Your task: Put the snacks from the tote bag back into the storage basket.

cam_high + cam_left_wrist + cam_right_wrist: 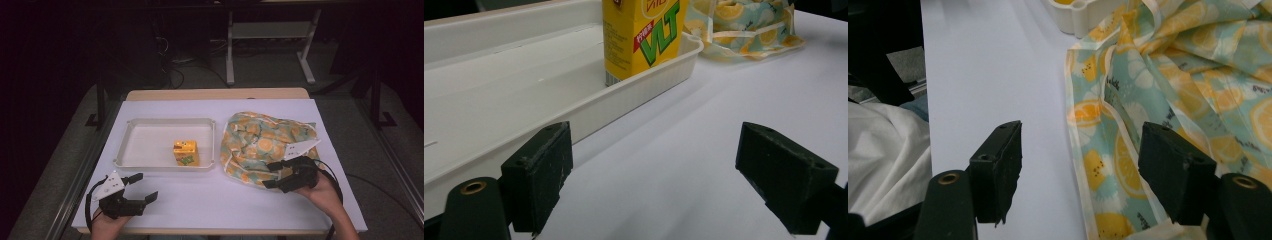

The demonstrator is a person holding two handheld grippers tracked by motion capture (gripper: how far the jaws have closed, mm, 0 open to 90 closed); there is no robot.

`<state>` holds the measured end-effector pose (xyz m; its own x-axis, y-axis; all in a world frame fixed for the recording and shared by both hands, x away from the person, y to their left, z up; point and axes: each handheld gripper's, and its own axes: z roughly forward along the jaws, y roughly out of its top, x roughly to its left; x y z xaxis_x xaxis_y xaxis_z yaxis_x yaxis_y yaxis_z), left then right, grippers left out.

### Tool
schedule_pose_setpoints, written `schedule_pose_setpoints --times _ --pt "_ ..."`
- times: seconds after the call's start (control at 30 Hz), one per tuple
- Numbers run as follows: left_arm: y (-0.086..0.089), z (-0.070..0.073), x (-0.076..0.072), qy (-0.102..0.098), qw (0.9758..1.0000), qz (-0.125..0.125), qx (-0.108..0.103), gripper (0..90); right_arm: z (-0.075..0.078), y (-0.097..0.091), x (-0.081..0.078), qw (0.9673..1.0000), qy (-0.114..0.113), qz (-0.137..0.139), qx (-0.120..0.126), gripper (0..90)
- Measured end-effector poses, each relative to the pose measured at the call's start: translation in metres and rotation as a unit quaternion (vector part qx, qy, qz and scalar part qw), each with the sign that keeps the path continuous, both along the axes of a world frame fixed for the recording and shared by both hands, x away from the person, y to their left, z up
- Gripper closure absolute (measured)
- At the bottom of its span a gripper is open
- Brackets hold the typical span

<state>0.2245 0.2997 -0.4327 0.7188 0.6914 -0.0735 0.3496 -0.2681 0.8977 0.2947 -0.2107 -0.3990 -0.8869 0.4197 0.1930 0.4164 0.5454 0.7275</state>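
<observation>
- Left gripper [141,187]: held at the near left edge of the table [200,200], jaws spread wide with nothing between them; in the left gripper view its jaws frame bare white tabletop, with the tray wall just beyond the left jaw.
- Right gripper [272,175]: held at the near right, at the near edge of the cloth bag [265,140]; jaws parted about halfway. In the right gripper view the bag's hemmed edge runs up between the jaws, one over the fabric and the other over bare table; the pads do not press on it.
- Cloth bag: crumpled, printed with orange and lemon slices on pale green; lies on the right half of the table, just beside the tray.
- Tray [131,145]: white, shallow, rectangular, left of centre.
- Juice carton [185,152]: yellow, upright, in the tray's near right corner.
</observation>
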Motion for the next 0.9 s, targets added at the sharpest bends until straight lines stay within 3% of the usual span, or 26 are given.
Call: schedule_pose_setpoints --times 0.53,0.9 --pt "0.000 0.000 0.000 -0.001 1.0000 -0.005 0.007 14.9 -0.013 -0.021 -0.018 0.9996 -0.002 -0.025 0.010 32.7" --pt "0.000 0.001 0.000 -0.002 0.9999 -0.007 0.008 14.9 -0.017 -0.024 -0.029 0.9993 -0.005 -0.035 0.015 30.3"
